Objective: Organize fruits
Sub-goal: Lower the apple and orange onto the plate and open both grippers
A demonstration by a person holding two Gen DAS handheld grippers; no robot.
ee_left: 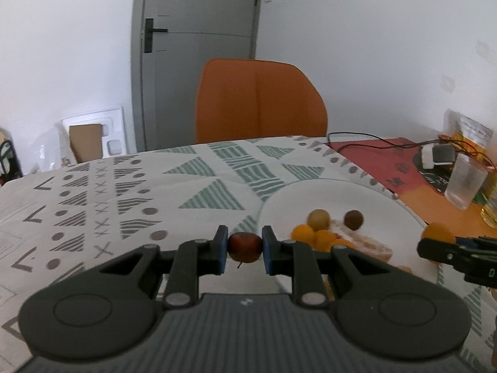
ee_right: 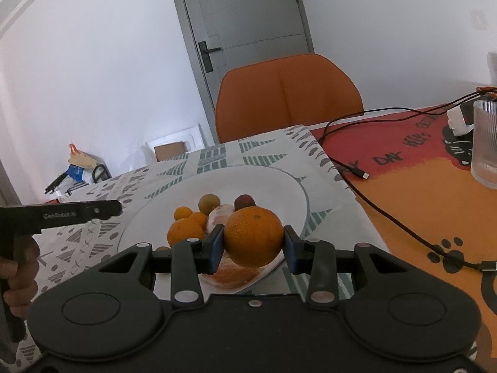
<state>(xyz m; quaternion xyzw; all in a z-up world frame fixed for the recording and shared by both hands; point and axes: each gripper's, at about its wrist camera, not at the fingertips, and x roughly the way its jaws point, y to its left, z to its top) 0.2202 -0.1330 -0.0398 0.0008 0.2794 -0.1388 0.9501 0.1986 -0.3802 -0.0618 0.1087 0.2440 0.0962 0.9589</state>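
My left gripper (ee_left: 243,248) is shut on a small dark red fruit (ee_left: 244,246) and holds it just left of the white plate (ee_left: 326,195). My right gripper (ee_right: 253,242) is shut on a large orange (ee_right: 253,236) and holds it above the near edge of the plate (ee_right: 279,183). On the plate lie small oranges (ee_right: 183,228), a yellow-green round fruit (ee_right: 209,202), a dark red fruit (ee_right: 244,201) and a pale peeled piece (ee_right: 220,214). The right gripper with its orange (ee_left: 438,232) shows at the right of the left wrist view.
A patterned cloth (ee_left: 124,199) covers the table's left part; a red and orange mat (ee_right: 419,168) covers the right. A ribbed glass (ee_right: 484,143), a black cable (ee_right: 388,208) and a charger (ee_right: 459,121) lie on the mat. An orange chair (ee_left: 259,102) stands behind the table.
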